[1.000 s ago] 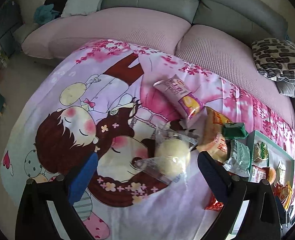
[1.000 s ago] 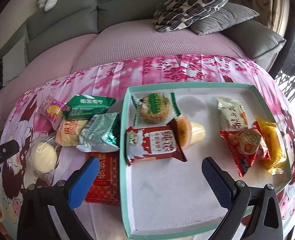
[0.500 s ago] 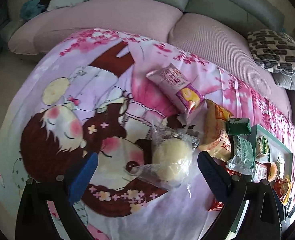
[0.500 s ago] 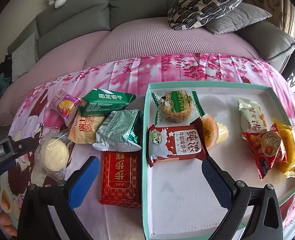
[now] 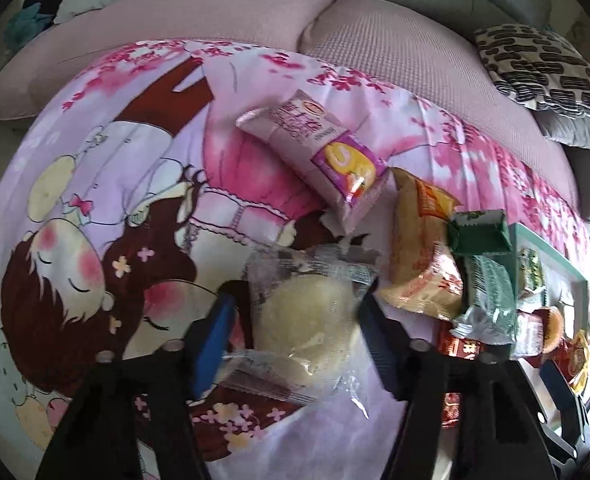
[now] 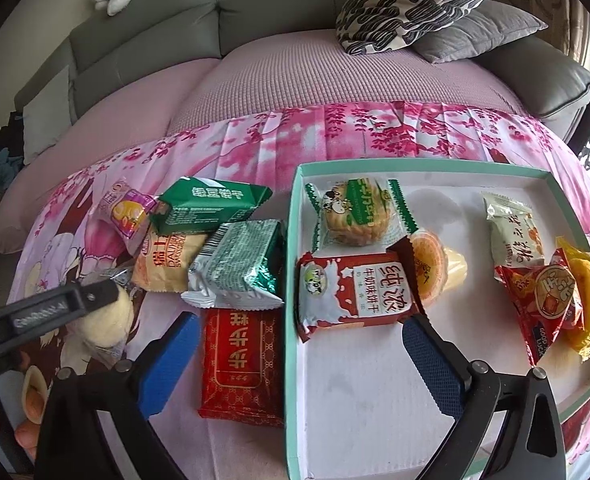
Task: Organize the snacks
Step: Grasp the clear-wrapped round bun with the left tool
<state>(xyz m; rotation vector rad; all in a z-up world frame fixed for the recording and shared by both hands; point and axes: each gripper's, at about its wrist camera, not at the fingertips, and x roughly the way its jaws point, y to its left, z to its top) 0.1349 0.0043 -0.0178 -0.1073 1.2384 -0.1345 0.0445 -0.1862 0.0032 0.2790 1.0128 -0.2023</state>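
A pale round bun in a clear wrapper (image 5: 307, 320) lies on the cartoon tablecloth. My left gripper (image 5: 295, 332) straddles it, fingers close on both sides and closing, a small gap still at the left pad. It shows at the left of the right wrist view (image 6: 107, 320), partly under the left gripper. My right gripper (image 6: 295, 356) is open and empty over the left wall of the teal-rimmed tray (image 6: 291, 360). The tray holds several wrapped snacks, among them a red milk-biscuit pack (image 6: 355, 292). A red packet (image 6: 239, 364) lies between my right fingers, left of the tray.
Loose snacks lie left of the tray: a pink roll-cake pack (image 5: 315, 152), a yellow pack (image 5: 419, 248), a dark green pack (image 6: 211, 204) and a silver-green pack (image 6: 239, 268). A pink and grey sofa (image 6: 295, 80) with cushions stands behind the table.
My left gripper has moved forward onto the bun and its fingers have narrowed around it. My right gripper has shifted left, from over the tray to its left wall.
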